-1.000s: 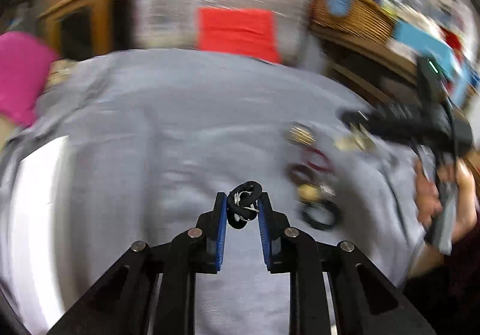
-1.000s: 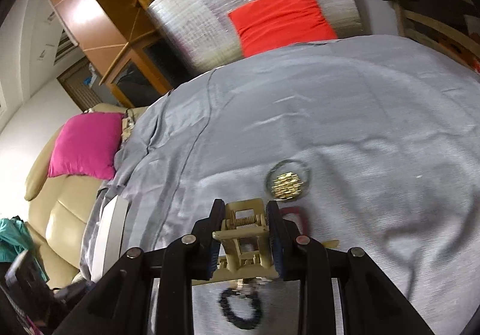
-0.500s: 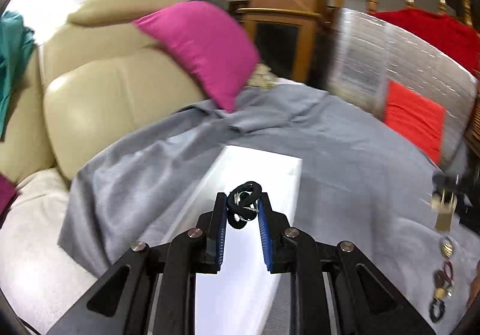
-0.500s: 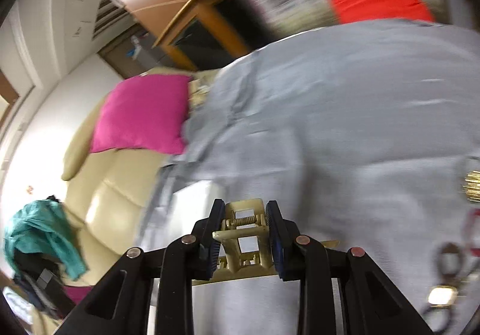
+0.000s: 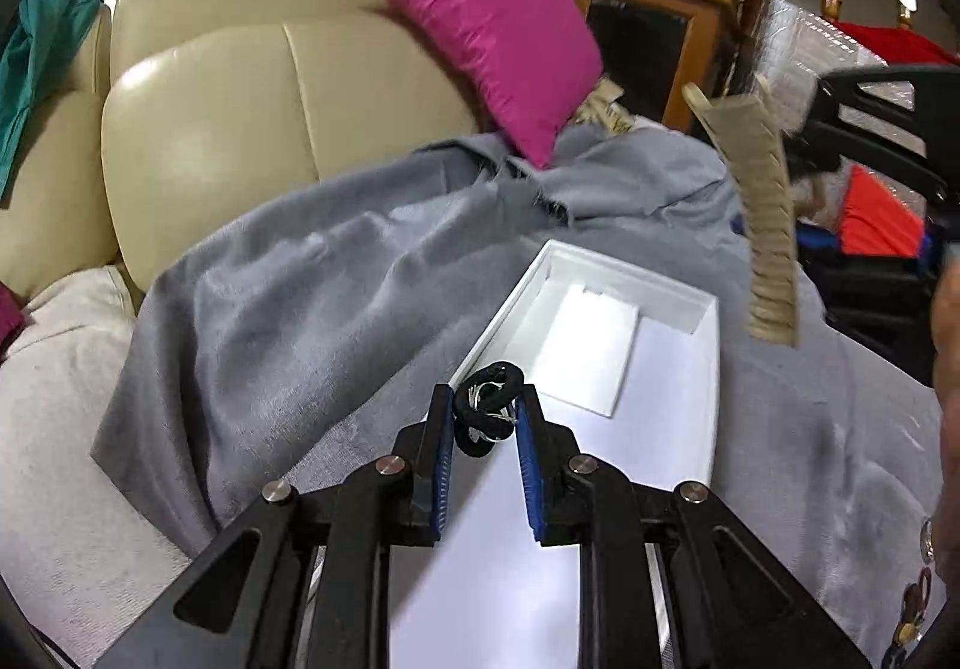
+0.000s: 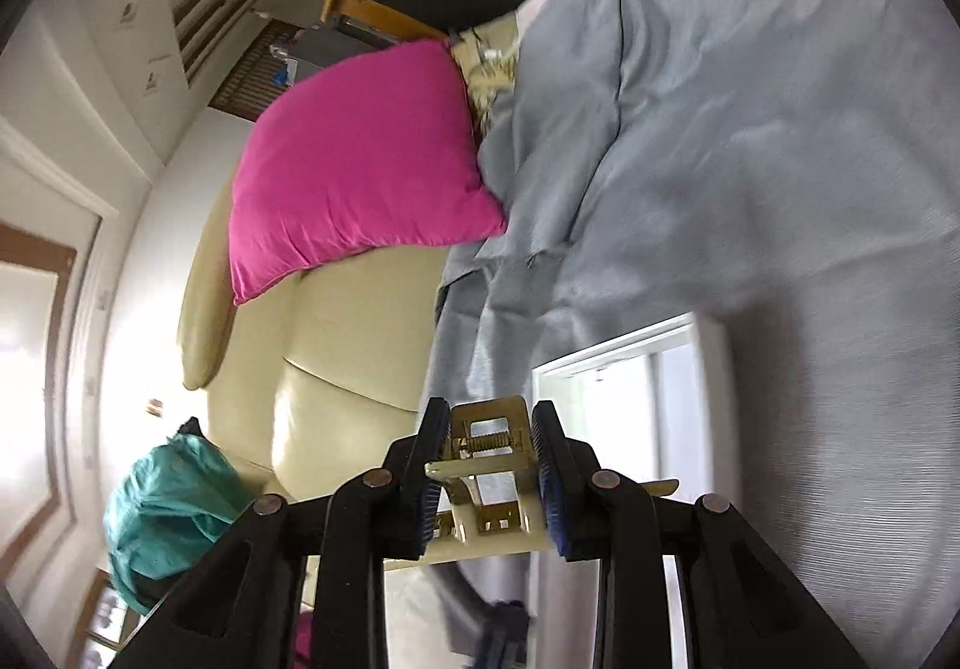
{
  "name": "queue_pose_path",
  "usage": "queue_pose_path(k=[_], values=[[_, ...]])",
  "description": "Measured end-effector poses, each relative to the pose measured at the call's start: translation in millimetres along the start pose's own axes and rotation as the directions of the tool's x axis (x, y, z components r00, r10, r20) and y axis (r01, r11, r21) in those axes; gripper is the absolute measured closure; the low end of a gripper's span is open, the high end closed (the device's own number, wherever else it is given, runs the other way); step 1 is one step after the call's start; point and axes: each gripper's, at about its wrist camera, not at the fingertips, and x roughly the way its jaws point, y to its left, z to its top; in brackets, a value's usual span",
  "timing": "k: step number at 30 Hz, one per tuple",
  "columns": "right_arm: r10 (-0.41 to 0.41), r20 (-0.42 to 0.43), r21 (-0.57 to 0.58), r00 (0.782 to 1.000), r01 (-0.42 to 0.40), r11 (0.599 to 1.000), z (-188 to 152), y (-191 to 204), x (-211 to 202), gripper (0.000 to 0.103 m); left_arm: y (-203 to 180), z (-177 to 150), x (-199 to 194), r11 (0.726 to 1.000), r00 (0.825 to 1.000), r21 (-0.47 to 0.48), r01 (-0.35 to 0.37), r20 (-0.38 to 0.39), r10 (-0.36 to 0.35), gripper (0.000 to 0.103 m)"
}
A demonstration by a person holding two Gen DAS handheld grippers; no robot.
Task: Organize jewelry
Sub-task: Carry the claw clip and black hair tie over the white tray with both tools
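Currently, left wrist view: left gripper (image 5: pixel 485 417) clamped on black beaded bracelet (image 5: pixel 485 412), centre frame, poised over near end of white tray (image 5: pixel 707 369) on grey cloth (image 5: pixel 288 309), likely for drop-in. Bracelet coiled, glossy, pale thread showing. Beige hair claw (image 5: pixel 765 225) hangs upper right, over tray's far end.

Right wrist view: right gripper (image 6: pixel 491 459) pinching hair claw (image 6: pixel 489 465) at spring hinge, lower centre; tray (image 6: pixel 708 369) just beyond. Claw gold-beige, spring exposed.
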Motion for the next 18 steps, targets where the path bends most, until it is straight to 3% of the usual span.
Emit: queue_pose_path(k=[4, 12, 18], values=[[-0.017, -0.024, 0.014, 1.0, 0.017, 1.0, 5, -3, 30, 0.073, 1, -1, 11, 1.0, 0.999, -0.008, -0.003, -0.033, 0.003, 0.082], [-0.157, -0.061, -0.053, 0.986, 0.154, 0.987, 17, -9, 62, 0.073, 8, 1, 31, 0.999, 0.996, -0.016, -0.034, -0.078, 0.033, 0.082], [-0.31, -0.118, -0.131, 0.943, 0.295, 0.946, 16, -18, 89, 0.073, 8, 1, 38, 0.999, 0.994, 0.006, -0.048, -0.1, 0.049, 0.082]])
